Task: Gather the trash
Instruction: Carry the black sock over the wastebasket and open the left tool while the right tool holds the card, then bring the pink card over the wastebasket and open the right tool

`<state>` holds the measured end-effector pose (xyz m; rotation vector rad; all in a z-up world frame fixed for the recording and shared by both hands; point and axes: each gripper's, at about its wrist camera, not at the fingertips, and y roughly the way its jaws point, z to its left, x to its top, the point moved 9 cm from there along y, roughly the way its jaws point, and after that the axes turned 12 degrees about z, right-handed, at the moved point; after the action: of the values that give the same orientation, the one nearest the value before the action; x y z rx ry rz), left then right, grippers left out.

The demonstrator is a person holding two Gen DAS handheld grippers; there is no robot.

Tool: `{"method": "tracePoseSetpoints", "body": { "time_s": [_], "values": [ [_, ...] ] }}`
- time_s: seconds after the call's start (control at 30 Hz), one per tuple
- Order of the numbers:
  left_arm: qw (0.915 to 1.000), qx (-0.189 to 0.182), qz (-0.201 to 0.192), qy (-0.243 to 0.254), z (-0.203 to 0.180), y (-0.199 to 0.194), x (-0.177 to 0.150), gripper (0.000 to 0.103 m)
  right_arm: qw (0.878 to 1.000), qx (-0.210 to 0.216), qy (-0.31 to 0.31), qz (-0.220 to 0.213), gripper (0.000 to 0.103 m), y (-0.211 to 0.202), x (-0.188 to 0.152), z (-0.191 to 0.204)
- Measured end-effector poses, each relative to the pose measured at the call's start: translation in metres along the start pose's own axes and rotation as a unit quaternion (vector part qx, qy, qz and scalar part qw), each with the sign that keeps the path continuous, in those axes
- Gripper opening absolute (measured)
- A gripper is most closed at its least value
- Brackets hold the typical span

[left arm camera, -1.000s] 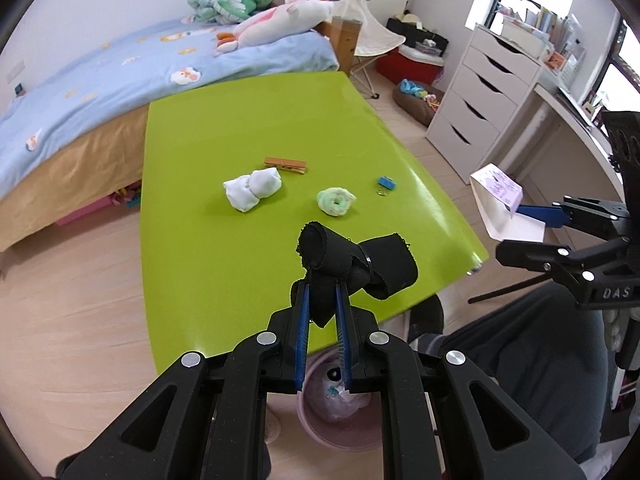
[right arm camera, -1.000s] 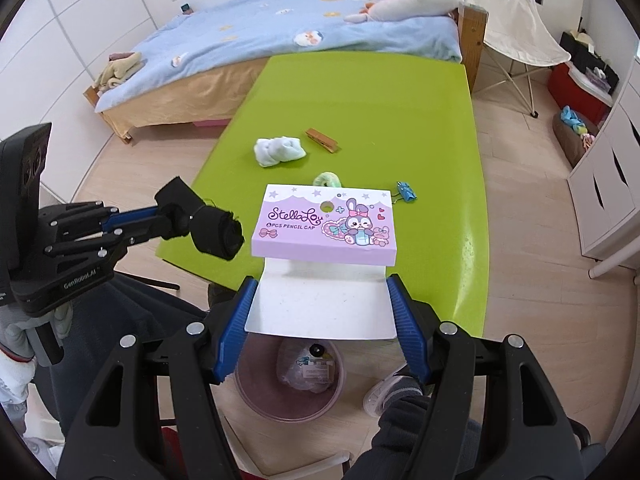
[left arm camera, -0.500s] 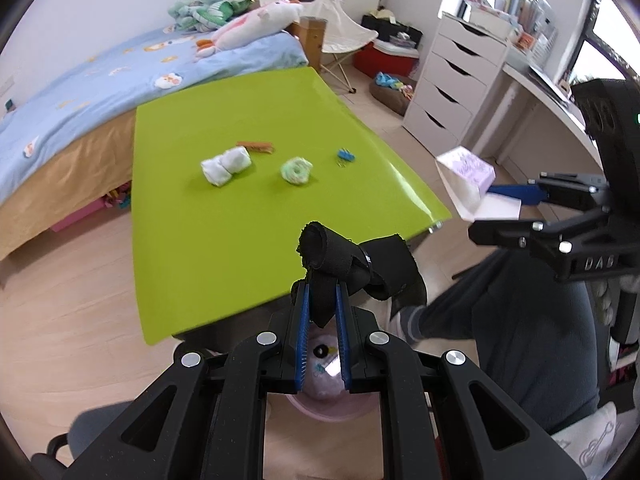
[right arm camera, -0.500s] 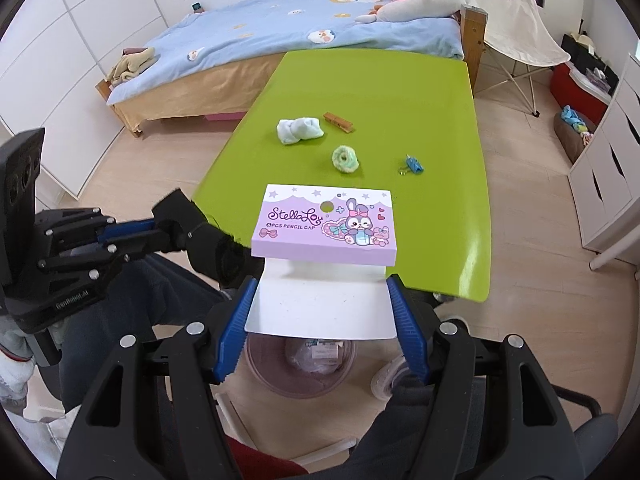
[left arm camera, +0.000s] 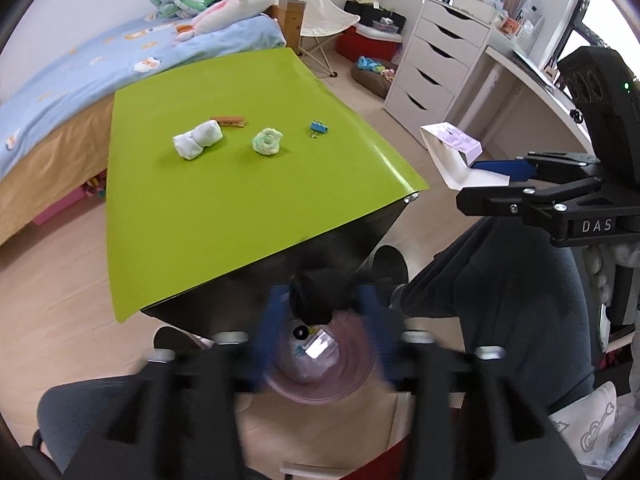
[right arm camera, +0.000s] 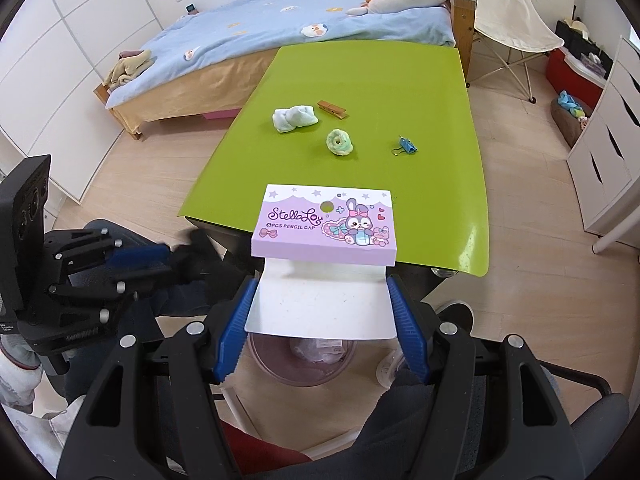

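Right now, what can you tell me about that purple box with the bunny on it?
The purple box is a small cardboard pack, lilac on its printed face with a cartoon bunny, hearts, stars, a bow, a small round hole and the words "Stella Lou" and "pencil cap". A plain white flap hangs below the printed part. The right gripper clamps that flap, one blue pad on each side, holding the box in the air off the green table's near edge, above a pink bin on the floor.

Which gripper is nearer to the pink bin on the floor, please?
Left. The left gripper hangs right above the pink bin, jaws opening around a black cloth. The right gripper holds a purple box farther off.
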<state>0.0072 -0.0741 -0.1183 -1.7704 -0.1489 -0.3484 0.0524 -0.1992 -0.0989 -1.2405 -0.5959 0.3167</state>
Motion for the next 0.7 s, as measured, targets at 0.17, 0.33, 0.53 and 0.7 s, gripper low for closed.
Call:
{"method": "tracePoseSetpoints", "body": {
  "time_s": [0.17, 0.33, 0.53, 0.7],
  "values": [
    [0.9998, -0.004, -0.007, -0.019, 0.007, 0.001, 0.001, 0.086, 1.000, 0.004, -0.003, 0.002, 0.064, 0.002, -0.001, 0.002],
    [0.9993, 0.001, -0.014, -0.036, 0.016, -0.002, 0.002, 0.095, 1.000, 0.006, -0.006, 0.004, 0.065, 0.004, -0.002, 0.006],
    [0.9987, 0.016, -0.019, -0.043, 0.026, -0.009, 0.002, 0.096, 1.000, 0.006, -0.015, 0.005, 0.065, 0.004, -0.004, 0.012],
    [0.9979, 0.025, -0.028, -0.053, 0.035, -0.021, 0.000, 0.096, 0.999, 0.005, -0.031, 0.003, 0.065, 0.002, -0.005, 0.022]
  ]
}}
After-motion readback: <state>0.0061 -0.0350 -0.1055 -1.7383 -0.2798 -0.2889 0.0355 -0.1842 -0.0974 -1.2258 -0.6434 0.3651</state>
